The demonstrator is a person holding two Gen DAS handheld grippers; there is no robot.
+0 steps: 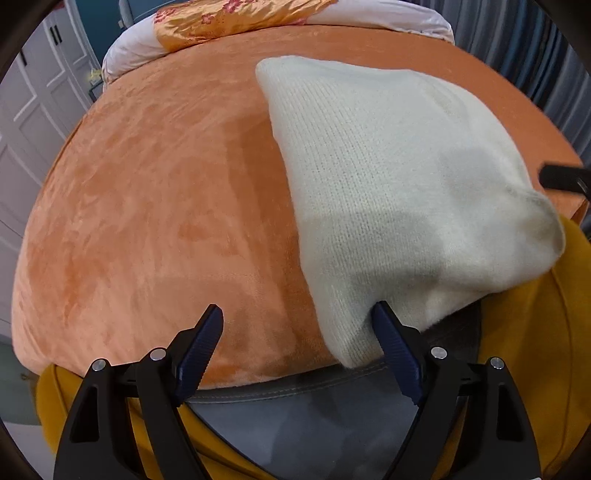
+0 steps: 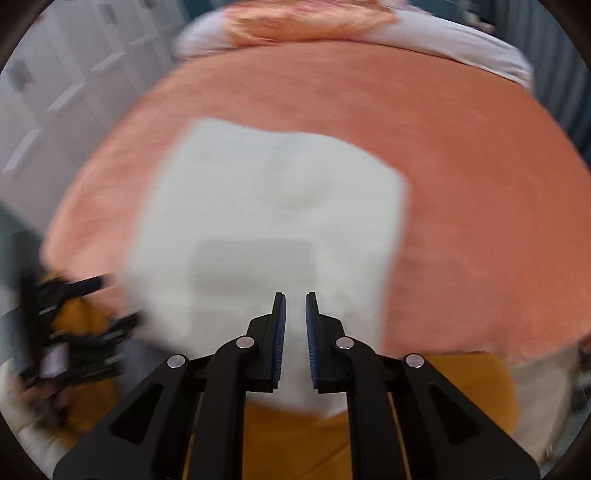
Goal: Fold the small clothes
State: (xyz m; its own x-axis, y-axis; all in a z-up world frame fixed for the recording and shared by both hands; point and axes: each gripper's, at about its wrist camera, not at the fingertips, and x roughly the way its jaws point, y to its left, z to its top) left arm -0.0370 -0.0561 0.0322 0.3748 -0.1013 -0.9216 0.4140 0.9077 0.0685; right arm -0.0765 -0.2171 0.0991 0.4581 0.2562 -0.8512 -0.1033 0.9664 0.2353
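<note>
Room: white panelled cupboard doors (image 1: pixel 33 110) stand to the left, beyond the bed.
Bed: orange plush cover (image 1: pixel 166 206) fills both views; at the far end lies a pillow (image 1: pixel 236 22) with an orange flowered panel.
Garment: cream knitted piece (image 1: pixel 388 177) lies flat on the bed, toward its near edge; its near end reaches over the edge, above mustard-yellow fabric (image 1: pixel 524 332). It shows as a rough rectangle with no sleeves visible, so it looks already folded at least once; what kind of garment it is I cannot tell.
Step in hand: judged to be a grasp of the near edge, ahead of a fold away from the person.
Next move: likely calls for both tools gripping the near corners, lifting together, and carrying the edge toward the far one with the sides kept lined up.
Left tool (image 1: pixel 297 321): wide open and holding nothing; its right finger touches the garment's near corner, its left finger is over bare cover.
Right tool (image 2: pixel 295 314): nearly closed, a narrow gap left between the pads; it sits over the garment's near edge, but this view is blurred, so whether cloth is pinched I cannot tell.
</note>
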